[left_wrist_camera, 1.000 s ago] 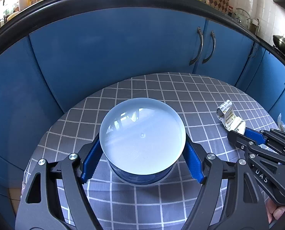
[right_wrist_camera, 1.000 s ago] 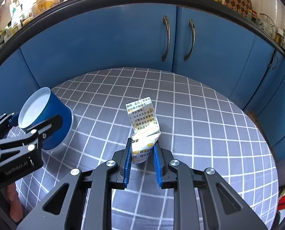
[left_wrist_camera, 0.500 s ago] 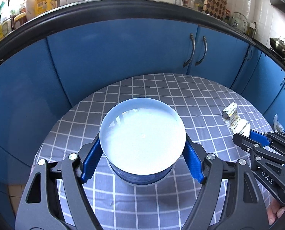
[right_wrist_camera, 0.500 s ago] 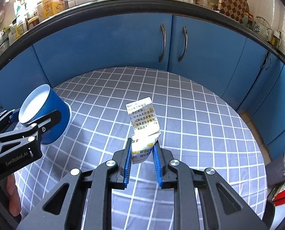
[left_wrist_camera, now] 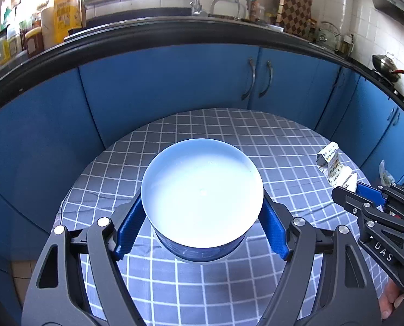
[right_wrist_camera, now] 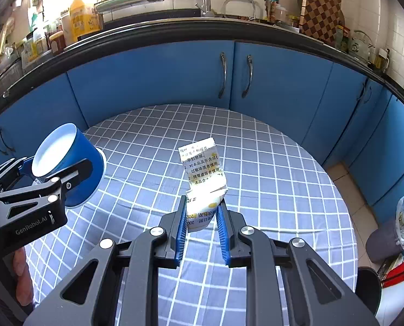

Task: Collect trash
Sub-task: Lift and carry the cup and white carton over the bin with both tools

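1. Kitchen: I see blue cabinets (right_wrist_camera: 278, 81) curving behind, under a black countertop edge (left_wrist_camera: 174, 31) crowded with bottles and a checkered board (right_wrist_camera: 321, 13).
2. Round desk (right_wrist_camera: 269, 168) with a grey-and-white grid cloth sits in front of the cabinets. Both claws are above it.
3. A grey bin (right_wrist_camera: 386, 239) with a bag liner stands on the tiled floor at the right of the desk, right wrist view. Contents too small for me to read.
4. Left claw (left_wrist_camera: 202, 220): gripping a blue paper cup (left_wrist_camera: 202, 190) by its sides, one blue pad on each flank. Cup interior is white and I see nothing in it. In the right wrist view the same cup (right_wrist_camera: 66, 163) sits at the left, tilted with its mouth up and away, held off the cloth.
5. Right claw (right_wrist_camera: 202, 217): closed on a crumpled white carton (right_wrist_camera: 204, 187) with yellow patches and printed Chinese text. Pads pinch its lower end; the rest sticks up and forward from the claw, clear of the cloth.
6. From the left wrist view, the carton (left_wrist_camera: 335, 163) shows at the far right, at the tip of my right claw (left_wrist_camera: 348, 187), well apart from the cup.
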Demonstrator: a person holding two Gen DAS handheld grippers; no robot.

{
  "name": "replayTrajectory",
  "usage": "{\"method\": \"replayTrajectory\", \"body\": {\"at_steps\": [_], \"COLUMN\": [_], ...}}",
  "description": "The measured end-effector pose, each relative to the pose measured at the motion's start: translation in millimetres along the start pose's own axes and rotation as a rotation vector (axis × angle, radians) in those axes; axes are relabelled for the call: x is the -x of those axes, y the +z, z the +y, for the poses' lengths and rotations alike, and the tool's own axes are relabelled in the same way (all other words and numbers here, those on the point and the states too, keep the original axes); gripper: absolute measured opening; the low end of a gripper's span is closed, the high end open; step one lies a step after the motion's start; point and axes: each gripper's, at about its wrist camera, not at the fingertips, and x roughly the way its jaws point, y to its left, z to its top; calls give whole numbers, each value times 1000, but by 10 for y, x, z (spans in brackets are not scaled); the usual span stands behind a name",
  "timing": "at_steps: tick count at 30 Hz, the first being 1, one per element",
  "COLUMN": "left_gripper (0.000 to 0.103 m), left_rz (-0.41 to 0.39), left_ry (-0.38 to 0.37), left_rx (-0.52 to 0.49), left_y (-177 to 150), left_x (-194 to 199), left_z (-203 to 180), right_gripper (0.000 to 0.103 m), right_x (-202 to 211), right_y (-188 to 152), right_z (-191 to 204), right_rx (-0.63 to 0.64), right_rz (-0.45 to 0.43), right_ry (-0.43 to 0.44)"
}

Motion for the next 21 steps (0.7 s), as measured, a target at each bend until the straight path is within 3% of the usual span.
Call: {"method": "replayTrajectory", "body": {"at_steps": [21], "left_gripper": [76], "left_rz": [-57], "left_ry": [-72], "left_rx": [-79], "left_y": [-252], "left_x": [802], "left_z": [-578], "right_gripper": [20], "right_x": [1011], "right_y": [-535], "right_z": [-307], "right_rx": [-53], "right_rz": [-78], "right_ry": [-75]}}
